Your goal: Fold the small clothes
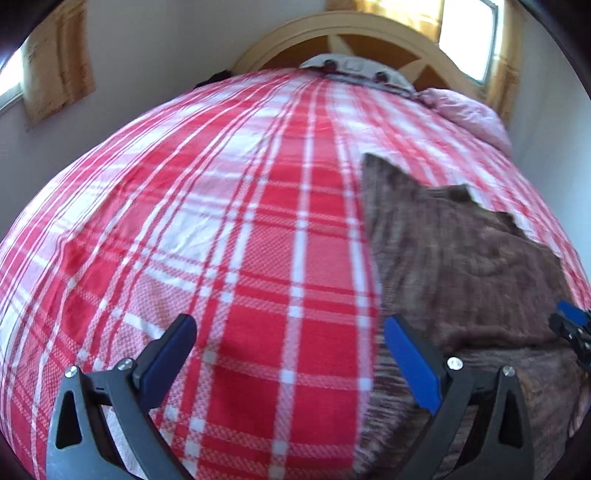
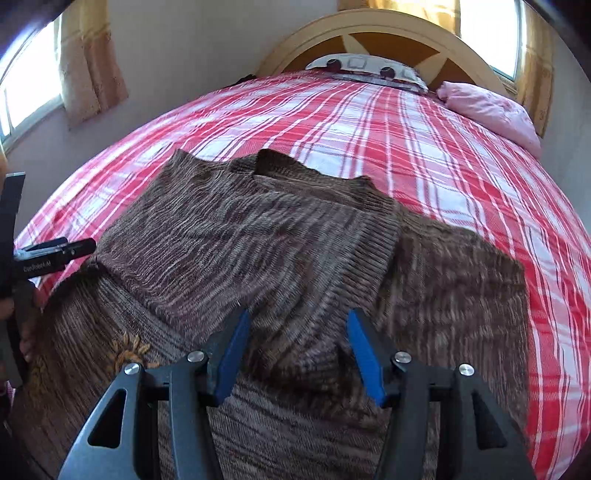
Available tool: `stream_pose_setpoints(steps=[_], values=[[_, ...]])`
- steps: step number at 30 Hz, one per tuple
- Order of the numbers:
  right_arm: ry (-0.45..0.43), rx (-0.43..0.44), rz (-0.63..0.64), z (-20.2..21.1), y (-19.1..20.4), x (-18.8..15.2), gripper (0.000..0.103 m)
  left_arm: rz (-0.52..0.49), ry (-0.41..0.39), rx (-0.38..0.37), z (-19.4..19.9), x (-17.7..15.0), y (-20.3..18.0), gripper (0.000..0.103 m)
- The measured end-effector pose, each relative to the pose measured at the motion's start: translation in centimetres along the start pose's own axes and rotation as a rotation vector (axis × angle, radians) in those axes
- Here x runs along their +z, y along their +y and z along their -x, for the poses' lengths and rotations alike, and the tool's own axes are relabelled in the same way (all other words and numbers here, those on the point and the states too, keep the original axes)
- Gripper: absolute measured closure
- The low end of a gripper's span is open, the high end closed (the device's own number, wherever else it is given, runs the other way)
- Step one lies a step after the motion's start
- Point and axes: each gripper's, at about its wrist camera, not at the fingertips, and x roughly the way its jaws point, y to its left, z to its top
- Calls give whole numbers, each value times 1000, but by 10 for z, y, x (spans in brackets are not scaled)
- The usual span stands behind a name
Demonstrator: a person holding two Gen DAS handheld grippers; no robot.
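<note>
A brown striped knit sweater (image 2: 258, 236) lies spread on the red and white plaid bedspread (image 2: 424, 147), with one part folded over its middle. My right gripper (image 2: 295, 325) is open just above the sweater's near part, holding nothing. In the left wrist view the sweater (image 1: 461, 258) lies at the right. My left gripper (image 1: 291, 328) is open over bare bedspread (image 1: 221, 221), its right finger at the sweater's left edge. The right gripper's tip (image 1: 570, 325) shows at the far right; the left gripper's finger (image 2: 55, 253) shows at the far left of the right view.
A wooden headboard (image 2: 388, 33) with a patterned pillow (image 2: 365, 68) stands at the far end of the bed. A pink pillow (image 2: 491, 107) lies at the back right. Curtained windows (image 2: 33, 81) flank the bed on both walls.
</note>
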Motion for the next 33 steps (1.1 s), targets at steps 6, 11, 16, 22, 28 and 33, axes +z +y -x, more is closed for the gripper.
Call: stream_pose_setpoints(steps=[6, 11, 16, 22, 28, 33], values=[[-16, -8, -66, 16, -18, -16, 47, -201, -27, -5, 13, 0, -43, 0], [-82, -31, -21, 26, -8, -22, 47, -455, 4, 120, 1, -16, -83, 0], [-63, -50, -43, 18, -14, -24, 47, -374, -49, 303, -12, 11, -71, 0], [-14, -72, -47, 7, -14, -26, 45, -254, -7, 326, -14, 12, -40, 0], [-14, -37, -30, 12, -11, -23, 44, -240, -13, 315, -1, 0, -36, 0], [-1, 145, -152, 23, -28, 9, 44, -305, -45, 266, 8, -9, -52, 0]])
